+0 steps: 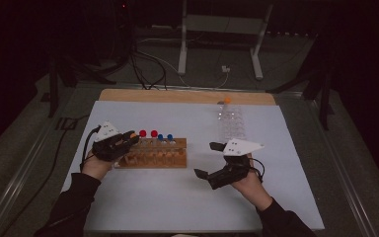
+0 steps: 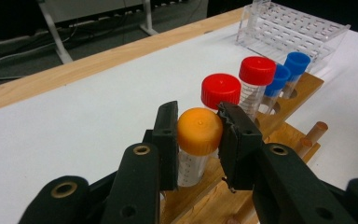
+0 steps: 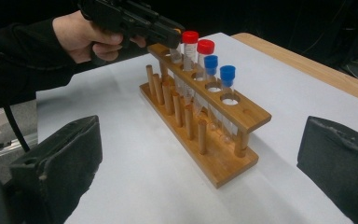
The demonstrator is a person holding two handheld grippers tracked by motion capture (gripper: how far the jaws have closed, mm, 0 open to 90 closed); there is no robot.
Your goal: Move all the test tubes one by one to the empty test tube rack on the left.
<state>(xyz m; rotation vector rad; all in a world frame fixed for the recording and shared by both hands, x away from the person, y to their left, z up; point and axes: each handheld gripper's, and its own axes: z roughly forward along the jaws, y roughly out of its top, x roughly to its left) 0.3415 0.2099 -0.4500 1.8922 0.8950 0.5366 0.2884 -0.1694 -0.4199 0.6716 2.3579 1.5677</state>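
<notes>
The left gripper (image 2: 199, 140) is clamped on the orange-capped tube (image 2: 198, 132) in the wooden rack (image 2: 303, 88), red-capped tubes (image 2: 221, 90) just behind, while the right gripper (image 1: 212, 160) stands wide apart.

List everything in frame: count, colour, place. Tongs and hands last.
wooden rack: 1, light brown, on the table's left half, holds the tubes.
orange-capped tube: 1, at the rack's left end, gripped at the cap.
red-capped tubes: 2, next along the rack.
blue-capped tubes: 2, beyond the red ones.
clear plastic rack: 1, transparent, far right of the table; one orange-capped tube at its far end.
table: 1, white top, wooden far edge.
metal stand: 1, grey, on the floor beyond the table.
left tongs: 1, black, shut on the orange cap.
right tongs: 1, black, open, right of the wooden rack.
hands: 2, dark sleeves, near edge.
</notes>
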